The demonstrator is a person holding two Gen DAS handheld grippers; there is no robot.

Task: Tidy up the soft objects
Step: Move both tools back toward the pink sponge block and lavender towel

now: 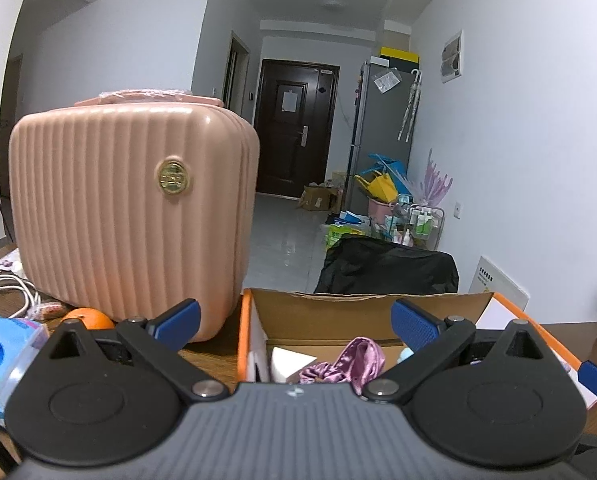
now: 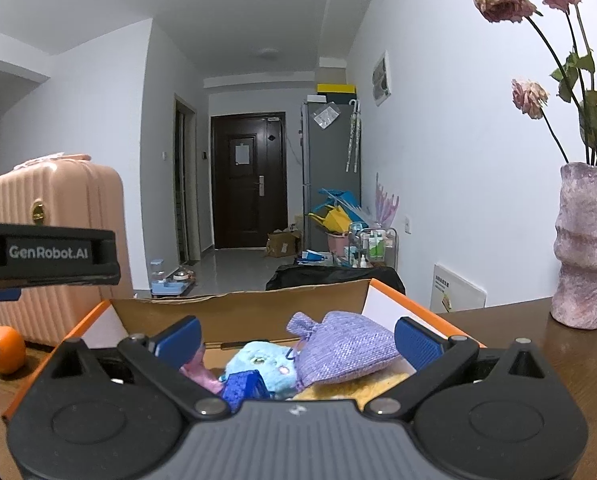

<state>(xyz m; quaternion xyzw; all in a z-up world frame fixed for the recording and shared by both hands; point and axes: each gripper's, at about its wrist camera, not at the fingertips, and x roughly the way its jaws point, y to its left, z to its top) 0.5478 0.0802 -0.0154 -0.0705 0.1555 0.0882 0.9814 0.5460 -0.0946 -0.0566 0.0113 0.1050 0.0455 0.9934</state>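
Note:
An open cardboard box with orange edges (image 1: 244,332) (image 2: 372,292) stands on the wooden table. In the left wrist view a purple satin scrunchie (image 1: 350,364) and a white piece (image 1: 290,360) lie inside it. In the right wrist view a lilac drawstring pouch (image 2: 344,350), a light blue plush (image 2: 258,364), a blue knitted item (image 2: 242,388) and a pink item (image 2: 198,372) lie in the box. My left gripper (image 1: 296,320) is open and empty above the box's left part. My right gripper (image 2: 296,338) is open and empty above the box, the pouch between its fingers' line of sight.
A pink ribbed suitcase (image 1: 130,216) (image 2: 58,208) stands left of the box. An orange (image 1: 88,318) (image 2: 6,348), a tissue pack (image 1: 2,356) and white cables (image 1: 6,288) lie at the left. A purple vase with dried roses (image 2: 586,252) stands at the right.

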